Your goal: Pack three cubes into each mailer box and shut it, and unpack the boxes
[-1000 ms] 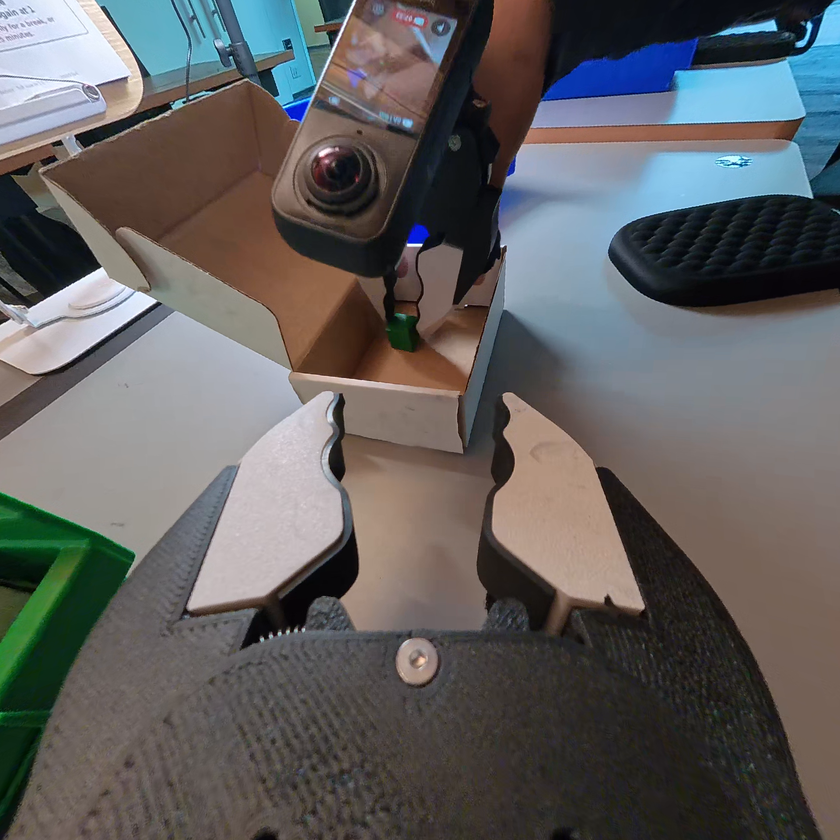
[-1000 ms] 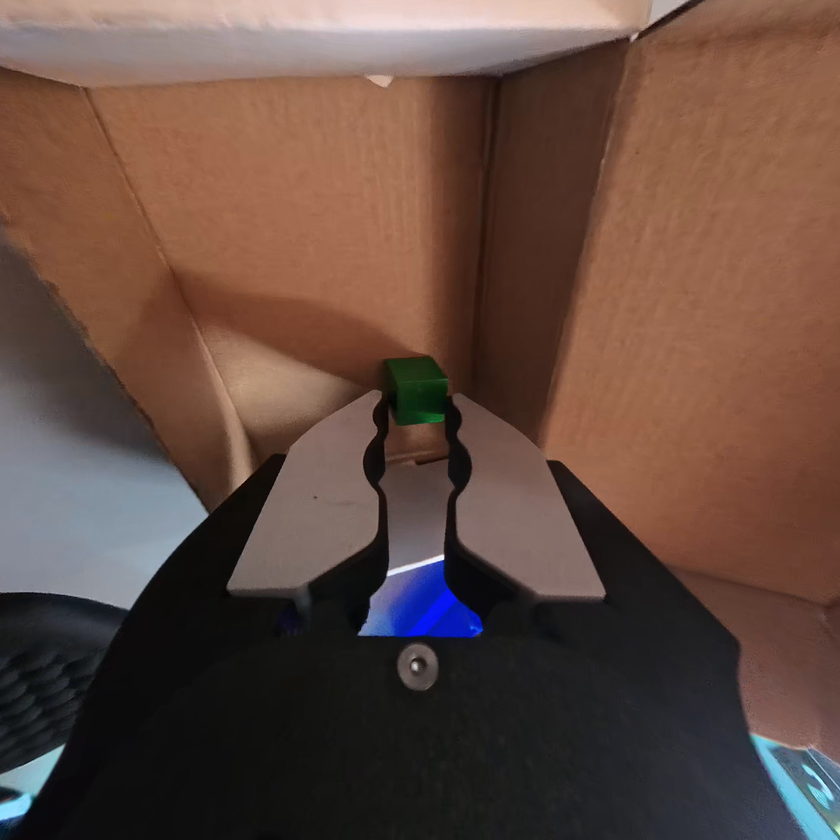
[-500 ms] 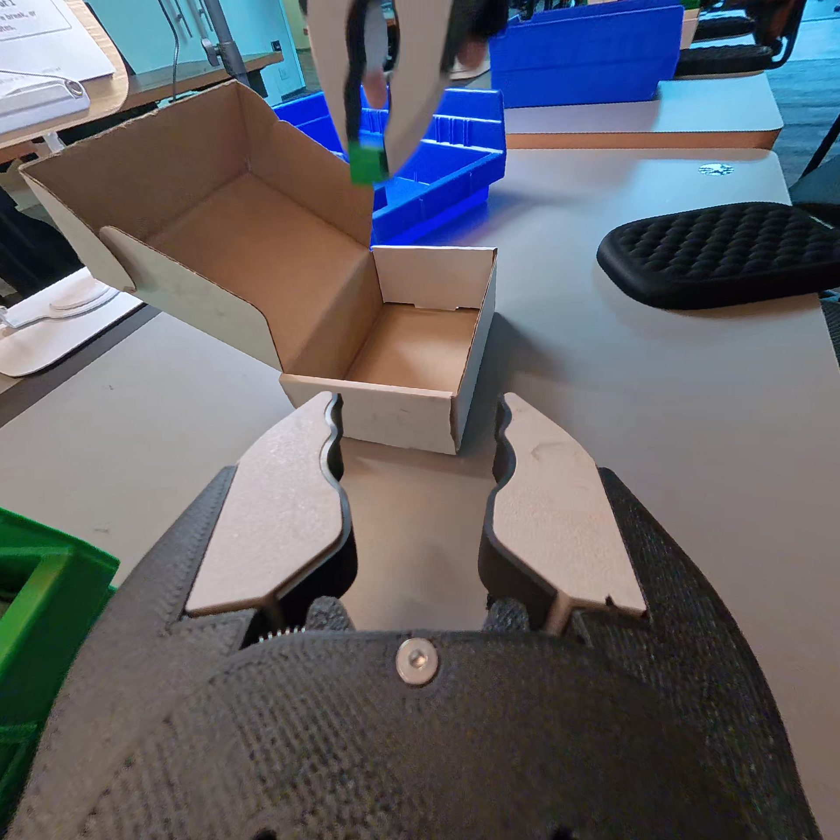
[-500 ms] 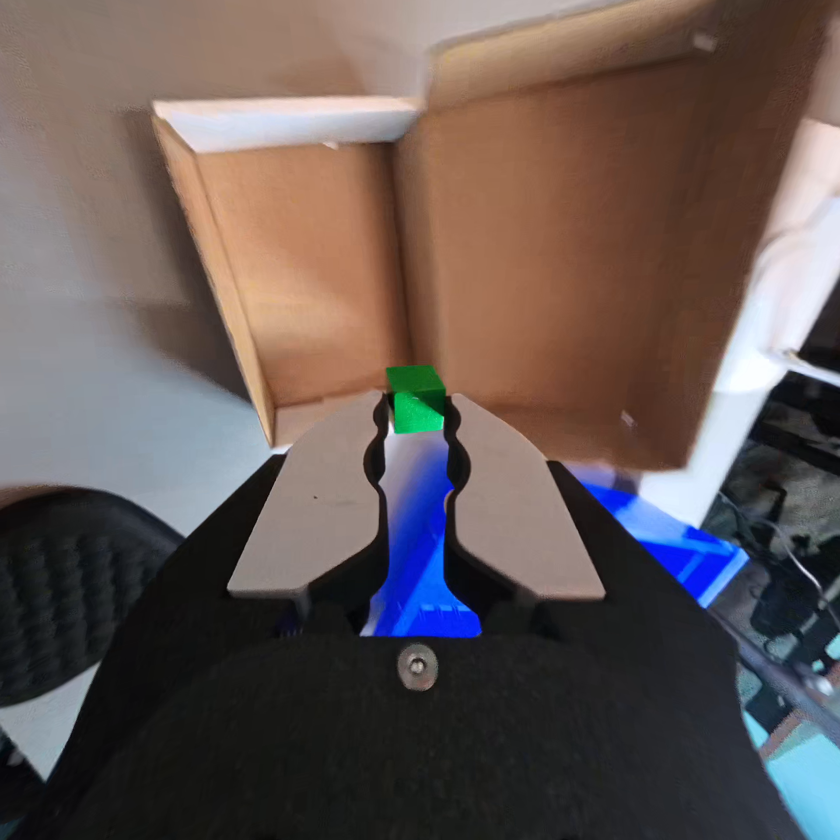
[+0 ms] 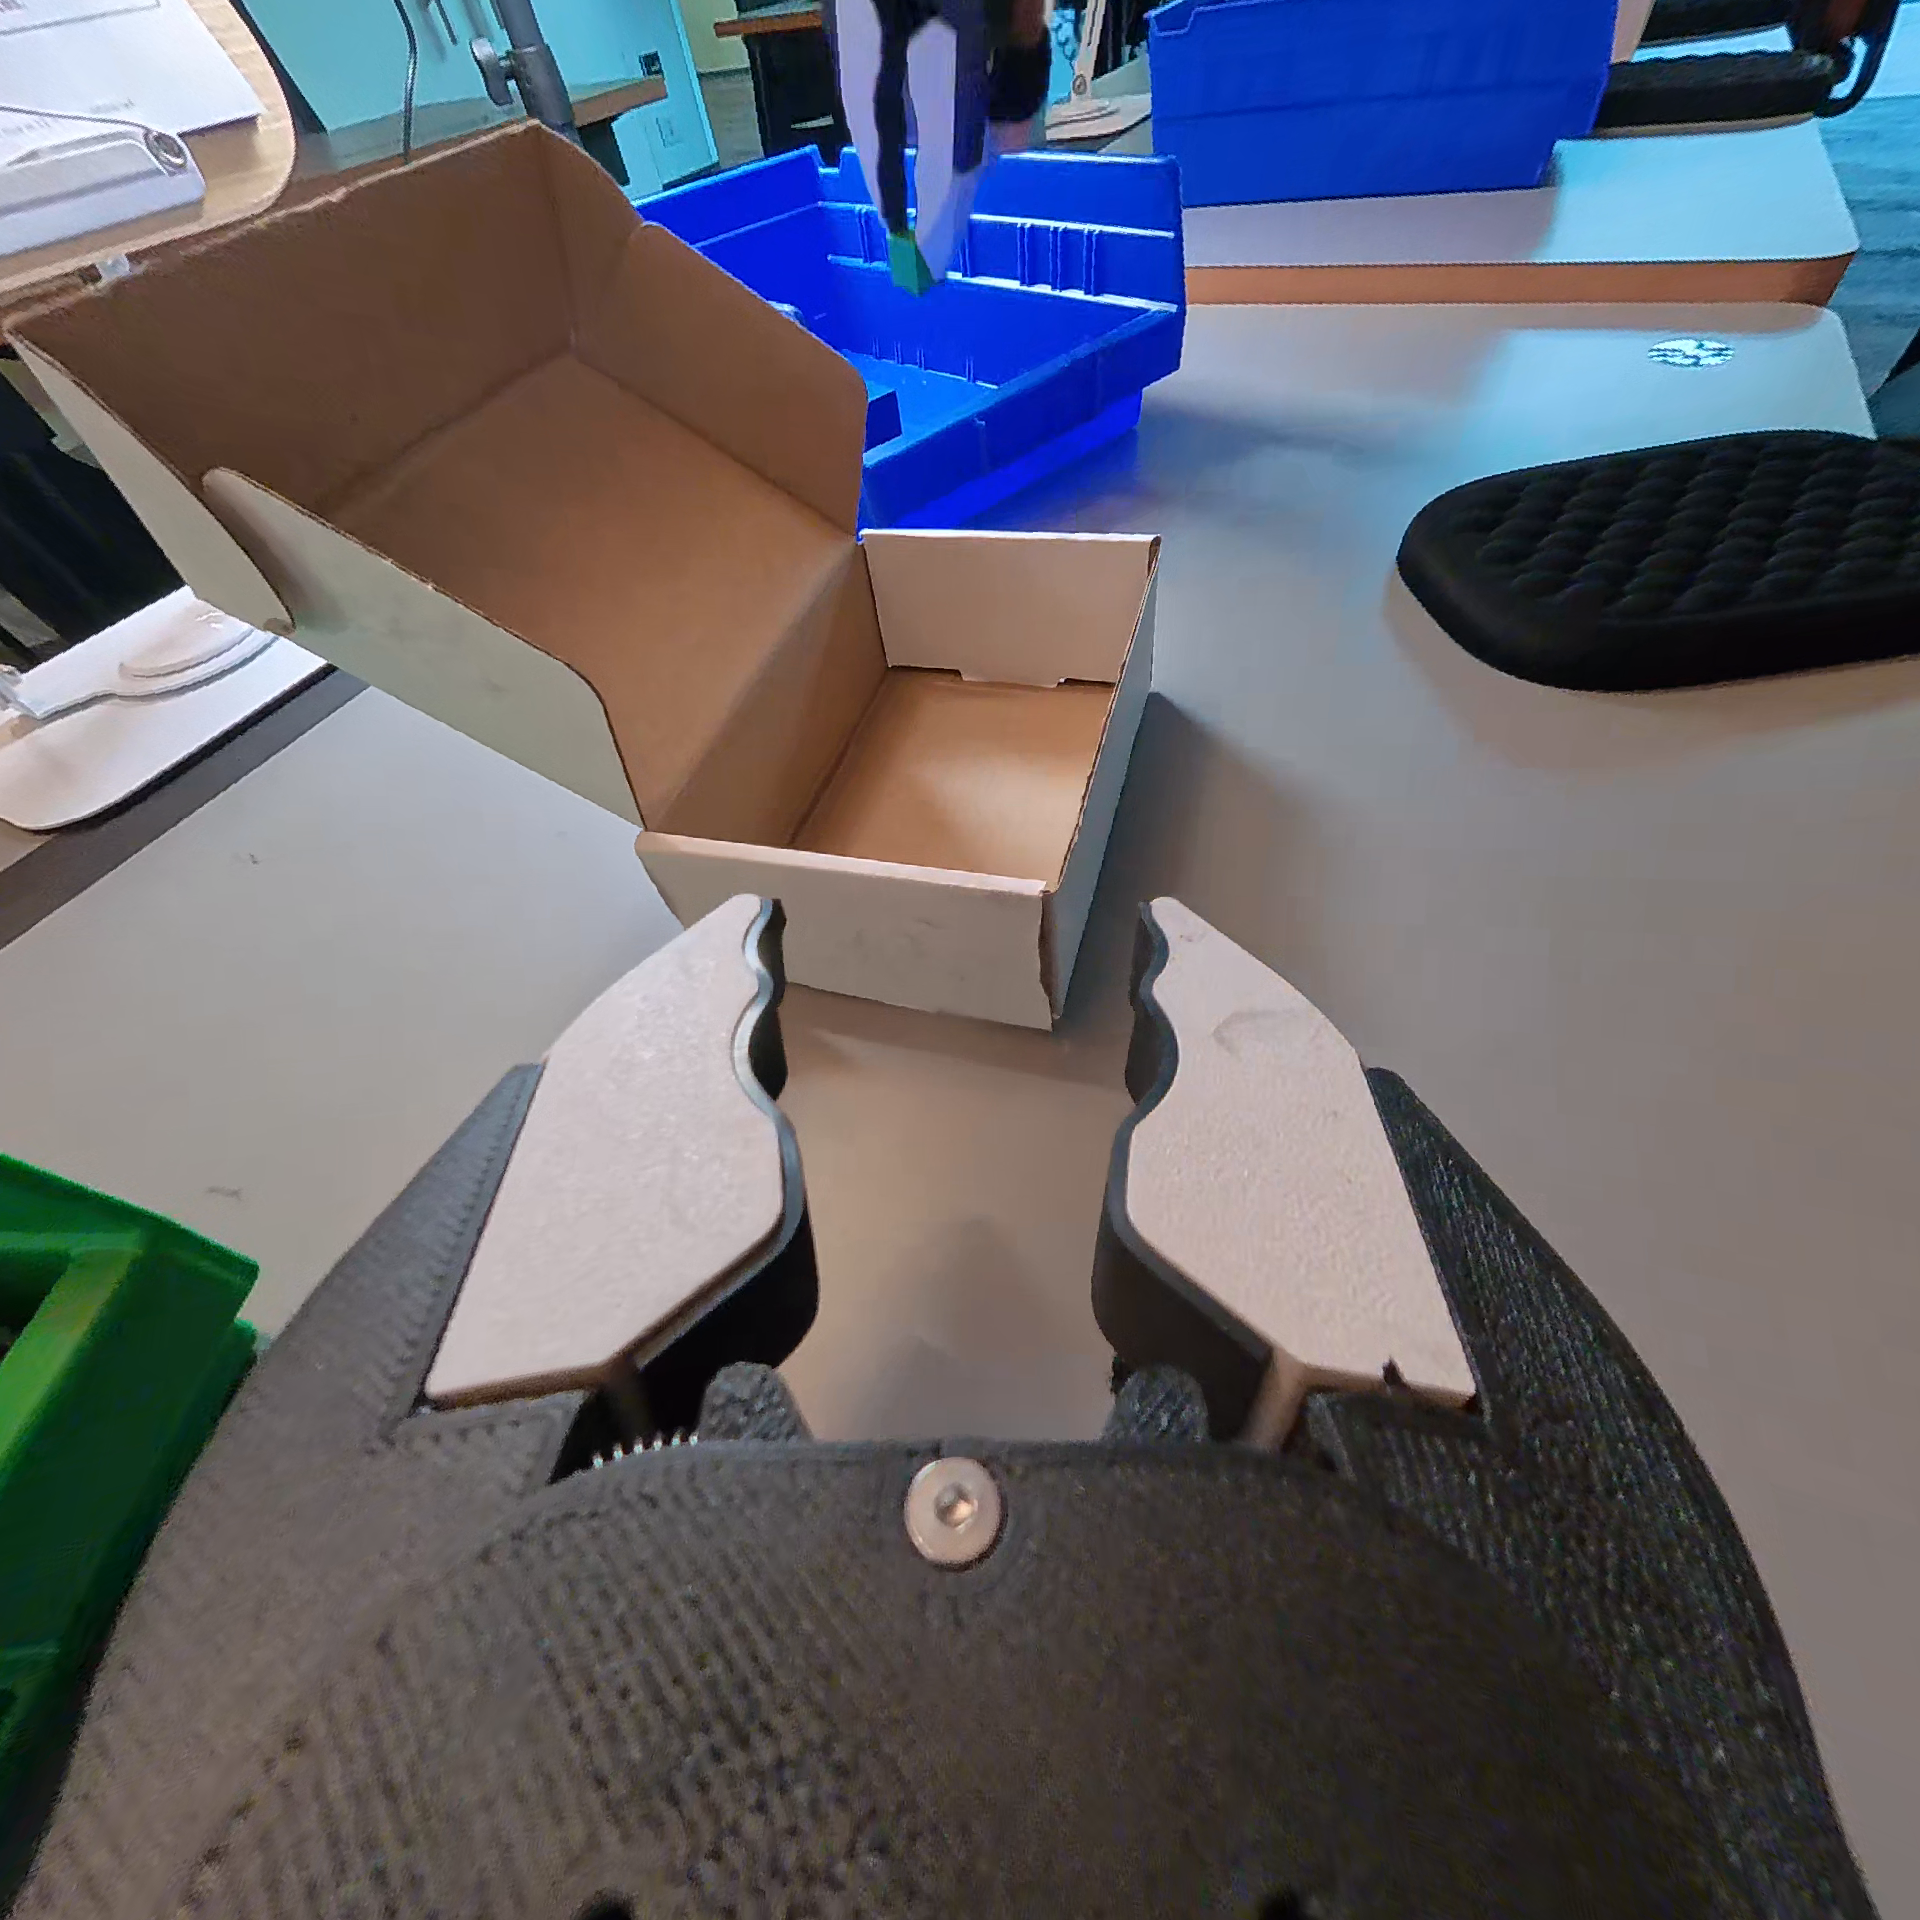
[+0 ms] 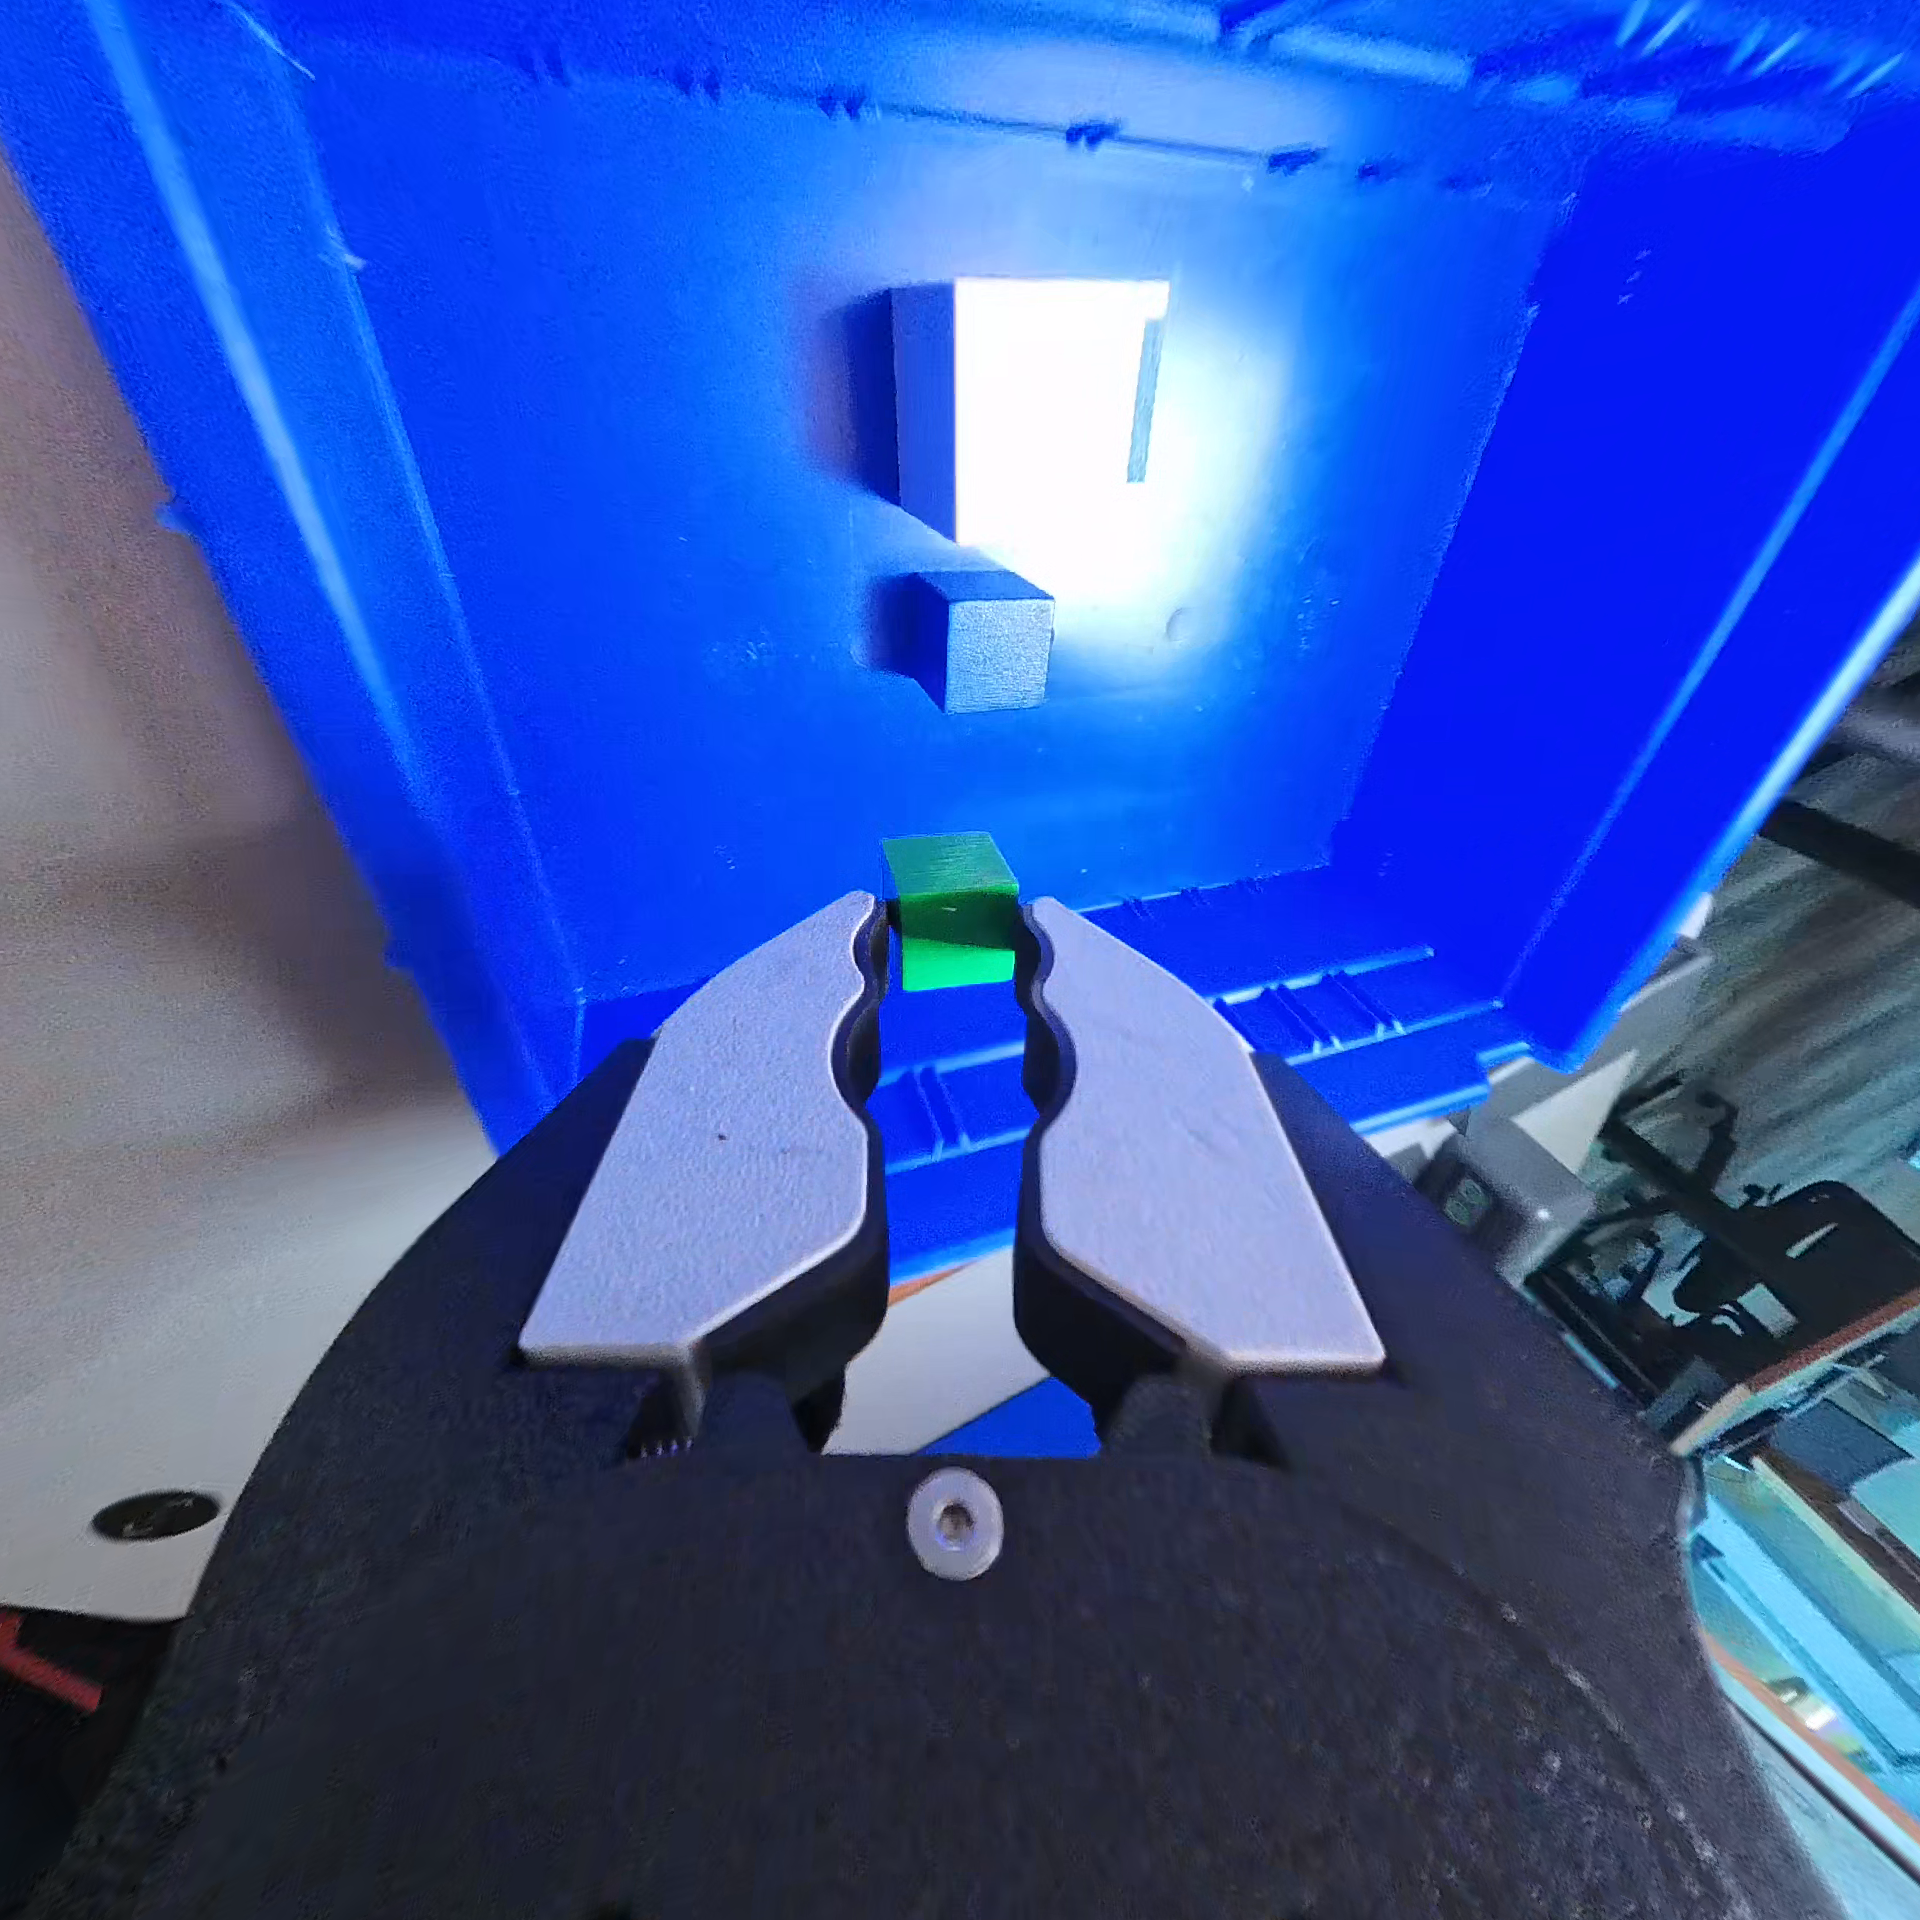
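Grey surface (image 5: 1455,935) carries a green bin (image 5: 94,1382) at its left edge; left hand-held gripper (image 5: 951,961) gapes empty before the open mailer box (image 5: 935,790); right hand-held gripper (image 6: 951,914) pinches a green cube (image 6: 951,909) over the blue bin (image 6: 623,520).

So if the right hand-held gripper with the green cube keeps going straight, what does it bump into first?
Probably the blue bin's floor. The right hand-held gripper points down into it, green cube leading; the grey cube lies farther ahead, though depth is unclear.
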Motion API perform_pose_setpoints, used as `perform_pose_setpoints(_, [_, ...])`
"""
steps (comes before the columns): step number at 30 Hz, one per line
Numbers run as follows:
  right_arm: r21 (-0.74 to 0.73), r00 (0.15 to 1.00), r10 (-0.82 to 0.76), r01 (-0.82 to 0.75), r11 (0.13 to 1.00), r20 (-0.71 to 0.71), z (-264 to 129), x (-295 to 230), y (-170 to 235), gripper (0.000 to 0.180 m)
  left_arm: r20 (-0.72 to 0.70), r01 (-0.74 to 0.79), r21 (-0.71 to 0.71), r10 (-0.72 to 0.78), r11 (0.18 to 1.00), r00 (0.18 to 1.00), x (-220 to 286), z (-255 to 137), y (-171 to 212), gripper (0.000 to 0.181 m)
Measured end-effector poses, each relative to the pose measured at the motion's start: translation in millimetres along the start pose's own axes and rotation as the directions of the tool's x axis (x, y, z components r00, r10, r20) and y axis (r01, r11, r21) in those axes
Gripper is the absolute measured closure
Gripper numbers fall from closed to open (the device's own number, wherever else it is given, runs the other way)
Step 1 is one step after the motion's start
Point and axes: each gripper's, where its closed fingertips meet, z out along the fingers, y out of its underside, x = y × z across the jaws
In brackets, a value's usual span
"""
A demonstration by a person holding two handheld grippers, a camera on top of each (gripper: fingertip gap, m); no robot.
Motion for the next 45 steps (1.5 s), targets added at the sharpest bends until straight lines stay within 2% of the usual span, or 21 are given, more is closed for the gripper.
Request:
perform_pose_setpoints(4, [-0.027,0.999,0.002,-0.001,1.000,0.036,39.6,3.8,6.3,0.156,0.001,0.007,-0.009,-0.007,1.000,1.000,-2.0,1.5,3.3,0.118])
perform_pose_setpoints(8, [-0.060,0.998,-0.001,0.005,0.998,0.069,58.5,2.8,10.1,0.156,-0.004,0.019,-0.007,-0.019,1.000,1.000,-3.1,2.0,3.7,0.118])
perform_pose_setpoints(23, [-0.079,0.995,0.024,-0.017,0.997,0.093,74.4,1.9,11.3,0.153,-0.006,0.030,-0.005,-0.030,1.000,1.000,-4.7,1.5,4.2,0.118])
perform_pose_setpoints(28, [0.002,0.997,0.049,-0.050,0.999,0.058,42.6,11.6,5.4,0.151,-0.009,0.028,-0.008,-0.028,1.000,1.000,-3.7,2.1,4.8,0.118])
perform_pose_setpoints(32, [0.205,0.996,0.088,-0.088,0.975,0.009,-11.5,14.2,-18.8,0.146,-0.008,0.027,-0.006,-0.027,1.000,1.000,-3.7,1.9,4.3,0.118])
perform_pose_setpoints(35, [0.429,0.991,0.114,-0.132,0.894,0.066,-55.3,-10.9,-51.9,0.142,-0.003,0.029,-0.008,-0.029,1.000,1.000,-4.8,1.8,4.3,0.118])
perform_pose_setpoints(38, [0.627,0.974,0.100,-0.207,0.751,0.202,-93.3,-54.8,-88.6,0.140,0.014,0.053,0.007,-0.053,0.999,0.998,-11.4,0.7,1.5,0.119])
perform_pose_setpoints(41, [0.690,0.961,0.103,-0.257,0.677,0.257,-101.9,-91.2,-115.8,0.140,0.038,0.137,0.062,-0.140,0.989,0.989,-31.1,1.5,-11.4,0.121])
perform_pose_setpoints(45, [0.690,0.917,0.205,-0.394,0.607,0.343,-93.4,-111.2,-148.8,0.144,0.066,0.265,0.088,-0.271,0.960,0.960,-65.2,13.9,-31.0,0.130])
